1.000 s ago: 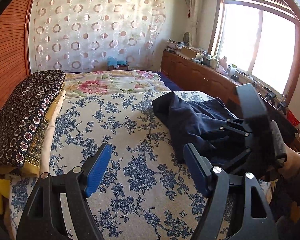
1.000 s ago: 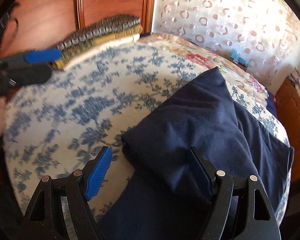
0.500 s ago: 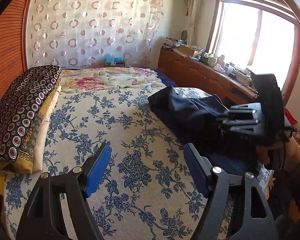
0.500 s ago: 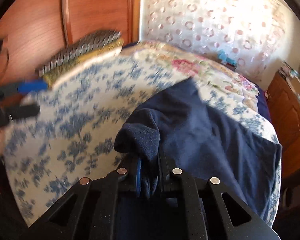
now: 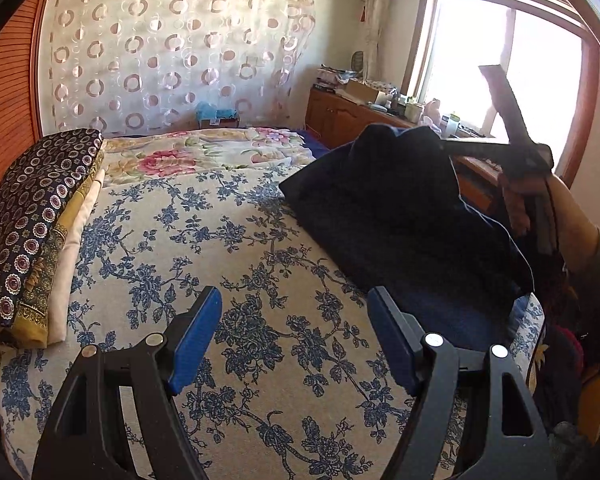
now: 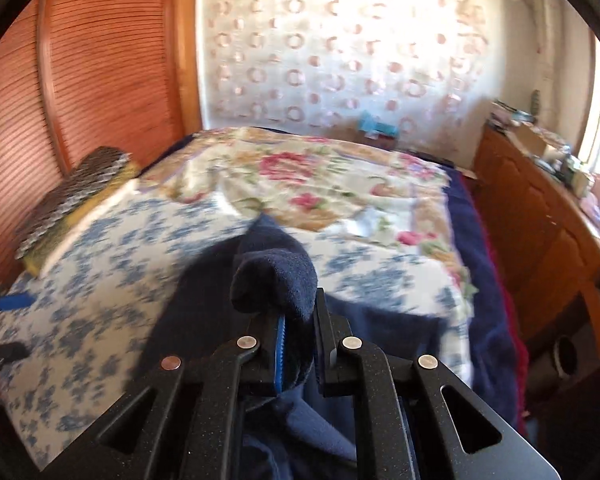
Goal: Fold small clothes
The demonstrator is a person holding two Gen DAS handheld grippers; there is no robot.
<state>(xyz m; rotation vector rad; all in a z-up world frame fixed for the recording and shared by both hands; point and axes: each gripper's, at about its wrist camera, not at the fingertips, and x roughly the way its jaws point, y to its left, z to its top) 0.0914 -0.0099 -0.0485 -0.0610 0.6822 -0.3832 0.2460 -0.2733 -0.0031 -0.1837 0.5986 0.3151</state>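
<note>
- The right gripper (image 6: 298, 344) is clamped tight on a bunched fold of the navy garment (image 6: 276, 276), lifting the cloth off the bed; the pinch on a gathered edge looks meant to raise the piece so it can be shaken out or laid flat for folding.
- The left gripper (image 5: 296, 340) hangs low over the blue-flowered bedspread (image 5: 236, 264), blue fingers (image 5: 194, 330) wide apart and holding nothing, seemingly waiting to take a second corner.
- From the left wrist view, the navy garment (image 5: 384, 208) rises in a dark peak at 2 o'clock, its lower part draped on the bed, the top drawn up toward the right hand (image 5: 540, 200) holding its tool.
- The fabric is soft and fleecy in look; a single pinch lets the rest sag, so a second hold would likely be needed for a neat fold.
- A stack of folded cloths (image 5: 32, 216), topped by a dark ring-patterned piece, lies at 9 o'clock along the bed's edge, well apart from the garment.
- A rose-printed quilt (image 5: 204, 156) covers the bed's far half at 12 o'clock, before a circle-patterned curtain (image 5: 172, 48).
- A cluttered wooden cabinet (image 6: 540, 216) runs under the window at 3 o'clock.
- Nothing lies between the open gripper and the garment.
</note>
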